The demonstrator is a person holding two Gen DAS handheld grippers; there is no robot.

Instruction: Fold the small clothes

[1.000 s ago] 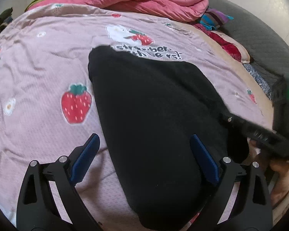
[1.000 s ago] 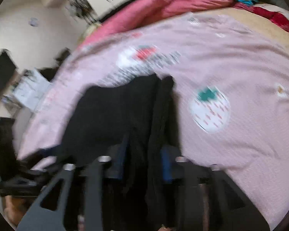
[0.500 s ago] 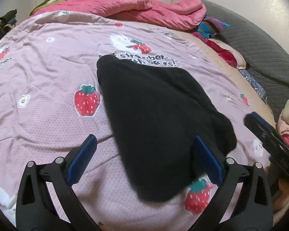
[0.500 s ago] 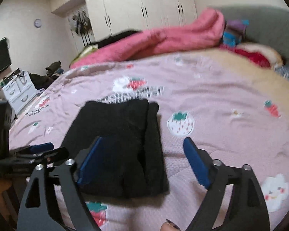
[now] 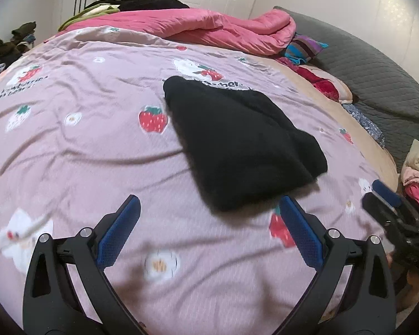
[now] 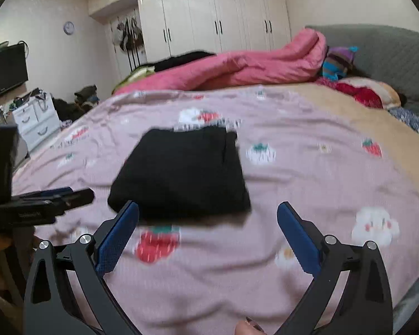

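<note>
The black garment (image 5: pixel 243 145) lies folded into a neat block on my strawberry bedspread (image 5: pixel 69 145), so this piece looks done. My left tongs (image 5: pixel 209 233) are wide apart and empty; my right tongs (image 6: pixel 208 233) are opening, nothing between them. More clothes (image 5: pixel 417 164) wait at the bedside.

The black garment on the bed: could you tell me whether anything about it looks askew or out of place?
Nothing stands out. The black garment lies folded into a compact, roughly rectangular stack, flat on the strawberry bedspread. One folded layer shows as a strip along its right edge in the right wrist view. Neither gripper touches it.
</note>
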